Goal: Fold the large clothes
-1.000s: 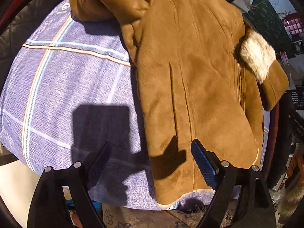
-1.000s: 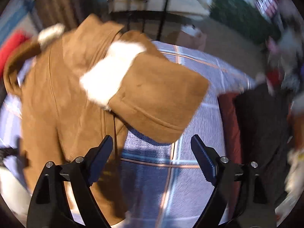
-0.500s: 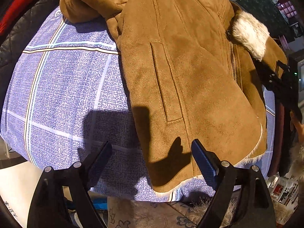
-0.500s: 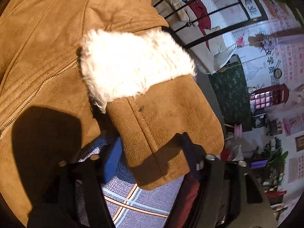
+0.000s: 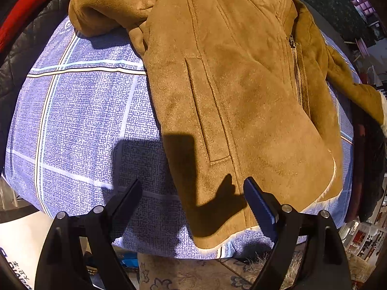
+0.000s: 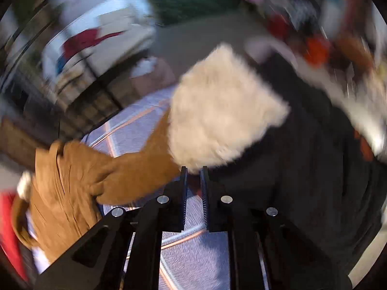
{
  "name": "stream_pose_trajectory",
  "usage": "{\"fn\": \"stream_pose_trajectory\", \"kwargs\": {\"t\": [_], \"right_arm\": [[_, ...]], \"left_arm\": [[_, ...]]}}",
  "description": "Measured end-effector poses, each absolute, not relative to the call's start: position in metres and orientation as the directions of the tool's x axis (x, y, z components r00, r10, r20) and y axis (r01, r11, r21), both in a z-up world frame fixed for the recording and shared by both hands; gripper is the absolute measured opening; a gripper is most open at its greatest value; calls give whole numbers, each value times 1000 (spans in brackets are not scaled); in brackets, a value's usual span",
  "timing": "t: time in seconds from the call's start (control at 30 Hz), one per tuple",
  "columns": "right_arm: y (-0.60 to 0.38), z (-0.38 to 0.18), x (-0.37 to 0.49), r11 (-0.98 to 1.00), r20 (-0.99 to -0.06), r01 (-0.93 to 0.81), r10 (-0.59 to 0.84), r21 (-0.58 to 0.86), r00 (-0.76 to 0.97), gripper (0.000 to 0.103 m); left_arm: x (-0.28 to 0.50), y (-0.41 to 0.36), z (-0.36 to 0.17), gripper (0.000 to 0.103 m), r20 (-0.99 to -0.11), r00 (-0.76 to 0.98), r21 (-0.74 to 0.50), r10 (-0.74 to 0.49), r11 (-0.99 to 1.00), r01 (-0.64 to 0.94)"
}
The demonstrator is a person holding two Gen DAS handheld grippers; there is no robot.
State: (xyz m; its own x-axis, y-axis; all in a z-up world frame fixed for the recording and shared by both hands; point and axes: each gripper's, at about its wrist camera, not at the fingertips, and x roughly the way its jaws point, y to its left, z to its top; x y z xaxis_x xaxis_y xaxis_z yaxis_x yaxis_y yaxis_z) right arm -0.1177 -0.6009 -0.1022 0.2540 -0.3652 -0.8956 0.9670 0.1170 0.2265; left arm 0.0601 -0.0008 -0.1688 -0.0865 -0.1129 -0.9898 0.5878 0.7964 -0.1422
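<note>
Suede jacket (image 5: pixel 241 91) on checked cloth (image 5: pixel 84 120); left hand-held gripper (image 5: pixel 193 200) gapes empty, right hand-held gripper (image 6: pixel 193 171) pinches its cuff (image 6: pixel 217 120).

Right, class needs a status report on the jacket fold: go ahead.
Left gripper open above jacket hem. Right gripper just closed on fleece cuff, sleeve pulled out sideways. Dark clothes under cuff.

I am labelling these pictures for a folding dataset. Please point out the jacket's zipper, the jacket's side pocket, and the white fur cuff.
zipper (image 5: pixel 296 72): left wrist view, on the metal teeth below the pull.
side pocket (image 5: pixel 205 111): left wrist view, on the stitched pocket opening.
white fur cuff (image 6: pixel 222 106): right wrist view, middle of the fur.
</note>
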Motion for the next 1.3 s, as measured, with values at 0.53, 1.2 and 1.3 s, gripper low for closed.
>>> {"fn": "stream_pose_trajectory", "kwargs": {"t": [0.53,1.2,1.3], "right_arm": [[-513,-134,-58,512,-920,832,-179,215,348,87],[-384,-278,8,298,-776,759,488,579,401,87],[-385,-274,6,291,-775,763,491,577,398,87]], "left_arm": [[57,30,-174,84,-991,-96,-130,-91,799,588],[24,-2,-186,29,-946,-234,-324,-224,663,674],[43,14,-146,21,-885,-259,-462,-386,658,595]]}}
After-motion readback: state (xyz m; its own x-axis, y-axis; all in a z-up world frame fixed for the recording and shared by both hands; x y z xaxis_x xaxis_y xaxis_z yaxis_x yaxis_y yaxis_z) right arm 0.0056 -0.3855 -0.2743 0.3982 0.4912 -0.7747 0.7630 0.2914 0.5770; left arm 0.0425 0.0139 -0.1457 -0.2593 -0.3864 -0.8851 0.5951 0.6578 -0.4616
